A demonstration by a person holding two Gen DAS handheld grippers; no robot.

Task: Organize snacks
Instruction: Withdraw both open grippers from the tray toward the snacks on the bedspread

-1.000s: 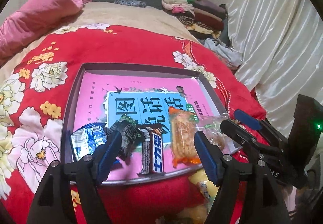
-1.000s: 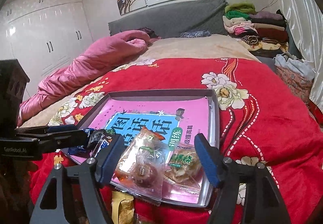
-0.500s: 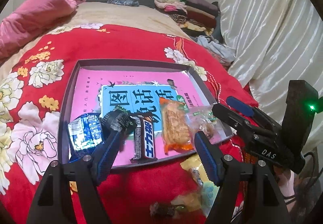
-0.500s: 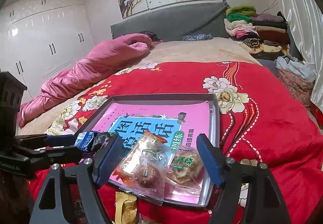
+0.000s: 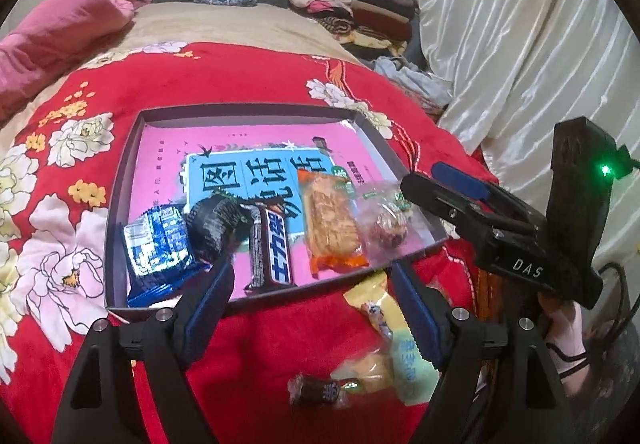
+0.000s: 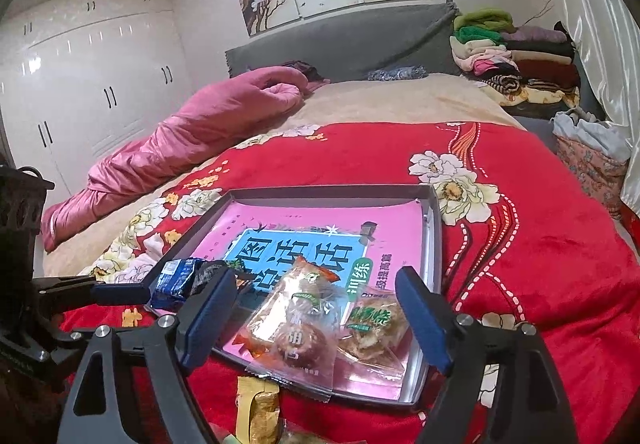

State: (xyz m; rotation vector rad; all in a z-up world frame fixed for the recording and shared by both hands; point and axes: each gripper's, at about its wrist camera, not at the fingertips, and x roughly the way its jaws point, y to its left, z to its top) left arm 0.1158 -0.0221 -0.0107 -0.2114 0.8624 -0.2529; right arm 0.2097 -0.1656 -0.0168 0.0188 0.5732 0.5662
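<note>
A grey-rimmed tray [image 5: 240, 110] lined with a pink book lies on the red floral blanket. A row of snacks rests in it: a blue packet [image 5: 156, 244], a dark packet [image 5: 214, 222], a chocolate bar [image 5: 272, 252], an orange packet [image 5: 332, 228] and a clear pastry packet [image 5: 384, 224]. My left gripper [image 5: 310, 284] hovers over the tray's near rim, jaws opening, nothing between them. My right gripper [image 6: 316, 284] hangs over the clear pastry packets [image 6: 296, 332], jaws opening, pads not touching them. The tray's right rim [image 6: 434, 228] shows in the right wrist view.
Loose snacks lie on the blanket in front of the tray: a yellow packet [image 5: 376, 304], a pale green packet [image 5: 408, 364], a brown candy [image 5: 320, 392]. A pink quilt [image 6: 192, 132] and folded clothes [image 6: 512, 56] sit at the bed's far end. White curtains [image 5: 520, 44] hang to the right.
My left gripper has drawn back from the tray, its left finger now clear of the dark packet; loose snacks on the blanket came into view. Both jaws stand slightly wider. The right gripper stayed put.
</note>
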